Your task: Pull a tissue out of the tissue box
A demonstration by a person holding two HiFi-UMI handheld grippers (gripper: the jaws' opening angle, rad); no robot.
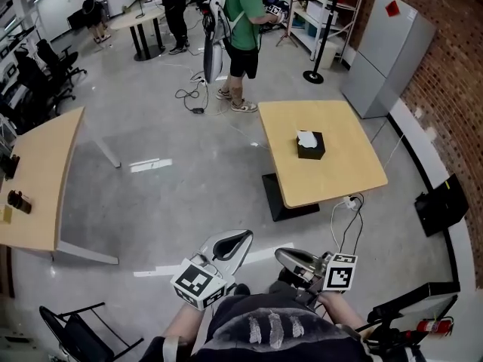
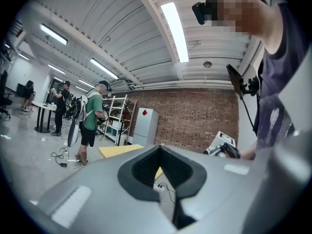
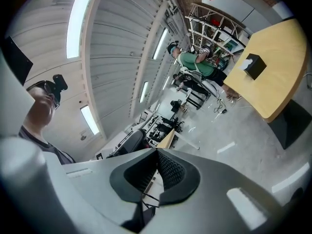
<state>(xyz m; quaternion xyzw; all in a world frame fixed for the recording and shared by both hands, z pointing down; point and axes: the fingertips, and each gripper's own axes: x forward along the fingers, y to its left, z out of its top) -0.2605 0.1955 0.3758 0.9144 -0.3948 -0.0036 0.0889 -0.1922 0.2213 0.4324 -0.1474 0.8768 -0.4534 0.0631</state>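
Nearest, the left hand-held gripper (image 1: 243,236) and the right hand-held gripper (image 1: 279,254) are both closed and empty. Well beyond them, far right, the tissue box (image 1: 310,148) stands on the counter (image 1: 343,123), a white tissue (image 1: 306,137) apparently poking from its top.

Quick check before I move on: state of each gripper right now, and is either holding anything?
Left gripper: closed, jaws together, holding nothing.
Right gripper: closed, jaws together, holding nothing.

One tissue box (image 1: 310,145), two grippers (image 1: 240,240) (image 1: 285,258), three tables (image 1: 332,176) (image 1: 45,179) (image 1: 139,17), perhaps three bystanders (image 1: 243,21) (image 1: 175,6) (image 1: 94,13)
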